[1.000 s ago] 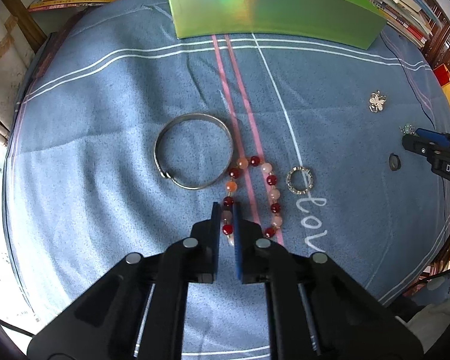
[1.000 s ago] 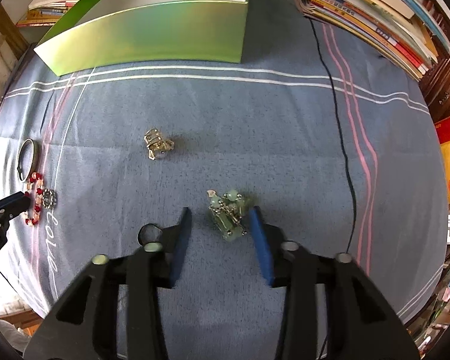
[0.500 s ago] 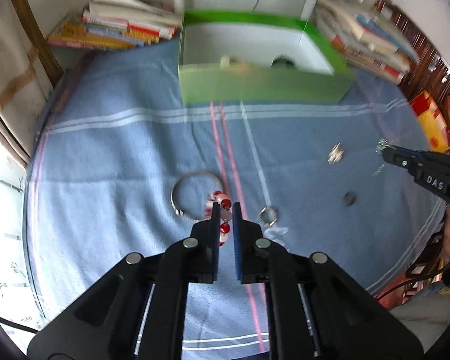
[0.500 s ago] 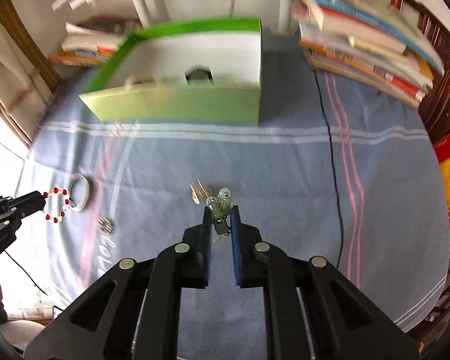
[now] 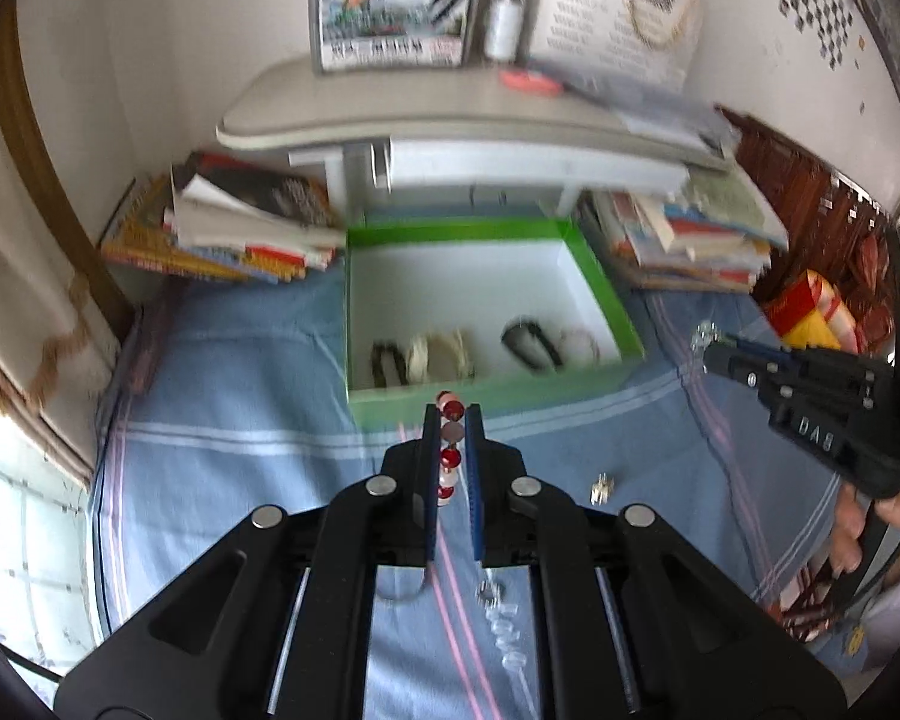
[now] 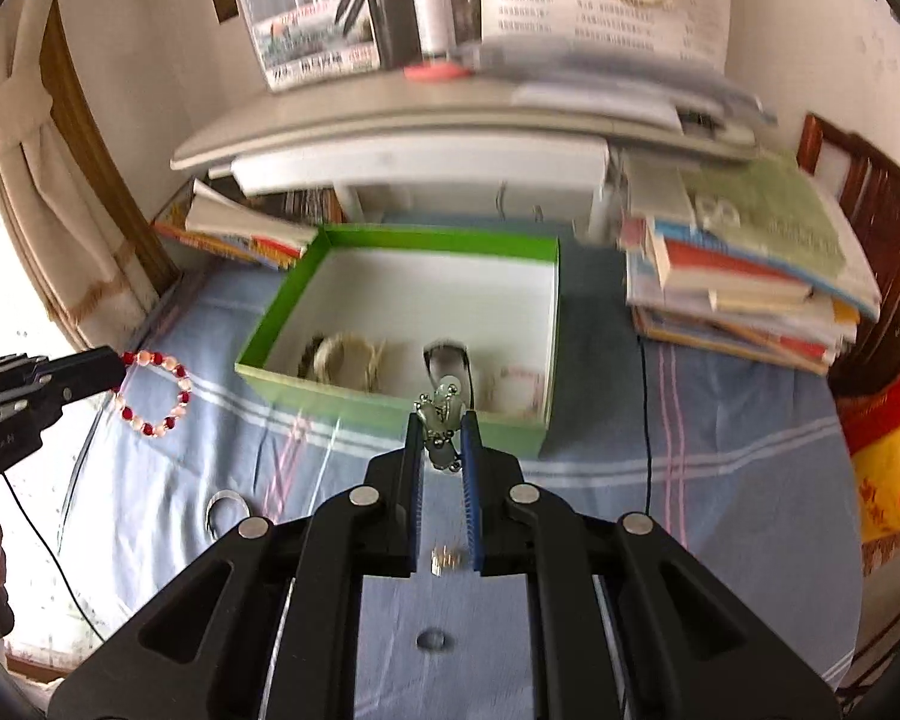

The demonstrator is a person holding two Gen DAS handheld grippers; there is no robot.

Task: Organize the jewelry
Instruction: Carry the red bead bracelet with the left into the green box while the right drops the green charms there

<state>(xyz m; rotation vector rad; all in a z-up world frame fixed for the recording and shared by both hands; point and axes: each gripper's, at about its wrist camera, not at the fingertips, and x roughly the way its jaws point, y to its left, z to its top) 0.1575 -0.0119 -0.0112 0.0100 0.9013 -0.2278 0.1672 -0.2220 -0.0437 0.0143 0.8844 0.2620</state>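
Red beads of the bracelet and the green charm, each clamped in narrow fingers, could slip before reaching the box.

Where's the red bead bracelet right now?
Clamped in the left gripper, the red bead bracelet hangs above the blue cloth, left of the green box.
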